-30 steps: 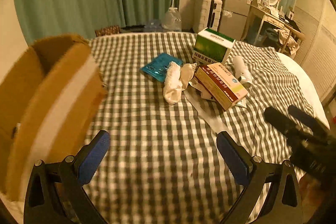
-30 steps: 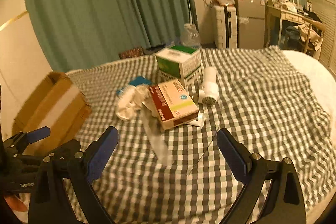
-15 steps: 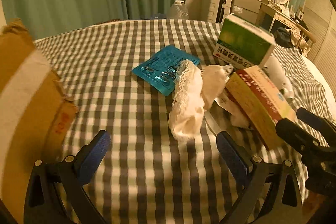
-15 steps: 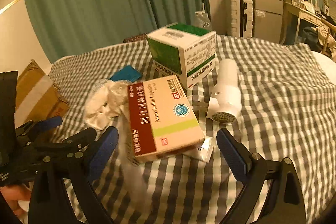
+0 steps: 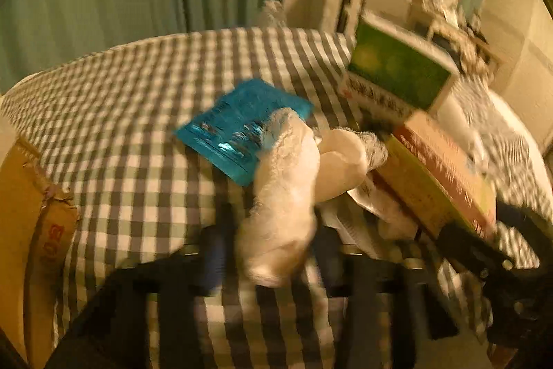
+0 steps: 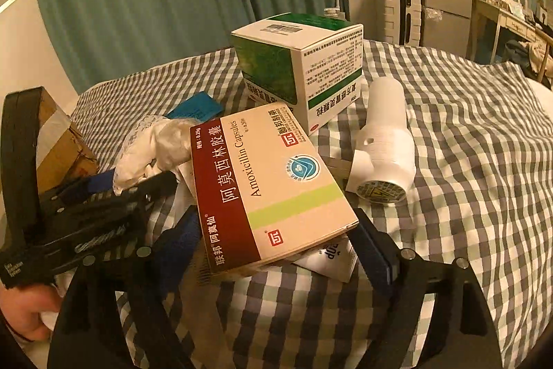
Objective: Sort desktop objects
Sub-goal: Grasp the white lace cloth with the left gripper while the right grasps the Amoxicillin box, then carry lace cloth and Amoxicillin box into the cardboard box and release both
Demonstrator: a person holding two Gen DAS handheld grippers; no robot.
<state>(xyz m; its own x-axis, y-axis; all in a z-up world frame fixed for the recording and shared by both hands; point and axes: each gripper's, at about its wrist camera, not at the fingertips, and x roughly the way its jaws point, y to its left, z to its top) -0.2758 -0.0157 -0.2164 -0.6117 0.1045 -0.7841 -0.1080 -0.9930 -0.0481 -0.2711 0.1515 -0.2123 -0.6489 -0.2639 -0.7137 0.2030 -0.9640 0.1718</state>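
a: where is the left gripper (image 5: 273, 251)?

b: low over the checked cloth (image 5: 138, 161), with the near end of the white cloth bundle (image 5: 287, 196) between its blue pads. its jaws are closing and stand narrow. the left wrist view is blurred, so i cannot tell whether the pads press the bundle yet.

a: and the right gripper (image 6: 276, 251)?

b: its jaws are wide and closing, one blue pad on each side of the near end of the amoxicillin box (image 6: 266, 189). the right pad is just beside the box's near right corner; the left pad sits by its near left edge. firm contact cannot be told.

a: how do the other things lie?

b: the box is tilted, resting on a white packet (image 6: 328, 258) and on crumpled paper. far of it stands the green and white box (image 6: 300, 64), touching or just beside it. right of both lies the white plastic bottle (image 6: 383, 140), on its side with its base toward the camera. a blue packet (image 5: 238, 123) lies flat, far left of the bundle, partly under its far end.

a: anything at the left edge?

b: a cardboard box (image 5: 24, 237), near left. in the right wrist view a hand (image 6: 24, 310) grips the left tool's handle.
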